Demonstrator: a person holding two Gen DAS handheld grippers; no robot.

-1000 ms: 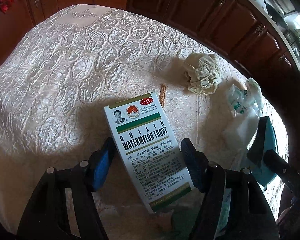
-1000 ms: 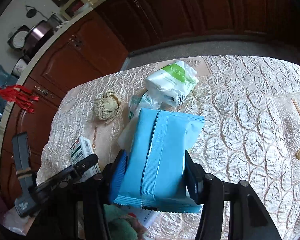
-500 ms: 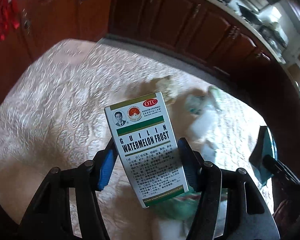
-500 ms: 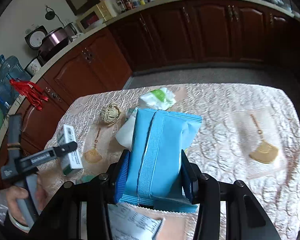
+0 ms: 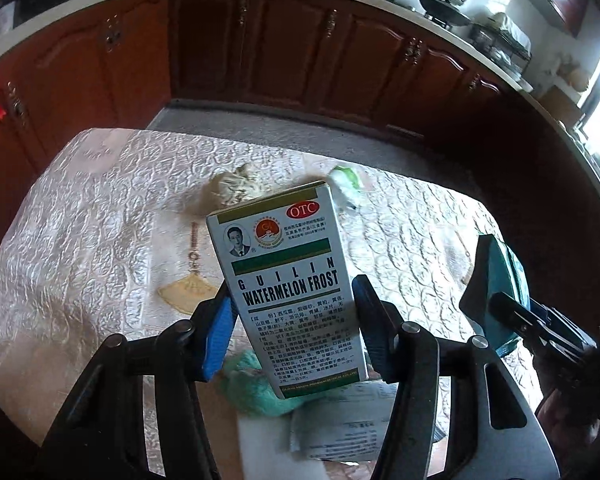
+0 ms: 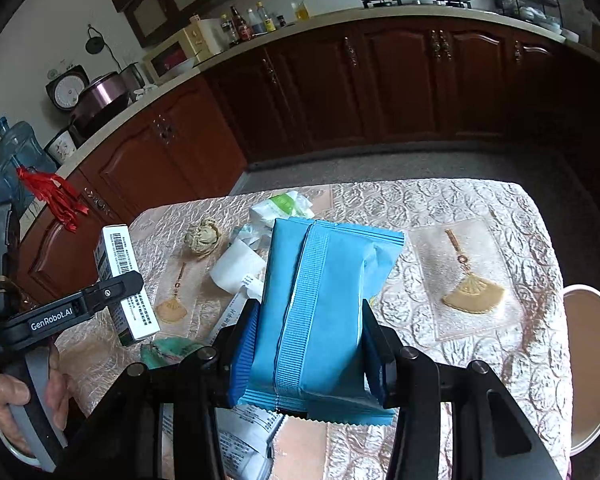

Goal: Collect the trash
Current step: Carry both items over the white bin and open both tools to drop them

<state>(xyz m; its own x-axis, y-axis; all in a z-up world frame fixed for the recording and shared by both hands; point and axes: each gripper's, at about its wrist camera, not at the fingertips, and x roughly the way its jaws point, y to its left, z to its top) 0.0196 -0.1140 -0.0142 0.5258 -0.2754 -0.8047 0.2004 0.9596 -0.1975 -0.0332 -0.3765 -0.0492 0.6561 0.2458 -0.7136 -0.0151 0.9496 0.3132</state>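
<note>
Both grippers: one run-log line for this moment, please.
left gripper: holds medicine box | right gripper: holds blue packet | both lifted above table

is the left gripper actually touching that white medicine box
Touching. The left wrist view shows the left gripper with both blue pads pressed against the medicine box, held clear above the table.

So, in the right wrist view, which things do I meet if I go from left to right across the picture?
White medicine box held in the left gripper → crumpled paper ball → blue packet held in the right gripper → fan-shaped gold embroidery on the tablecloth.
</note>
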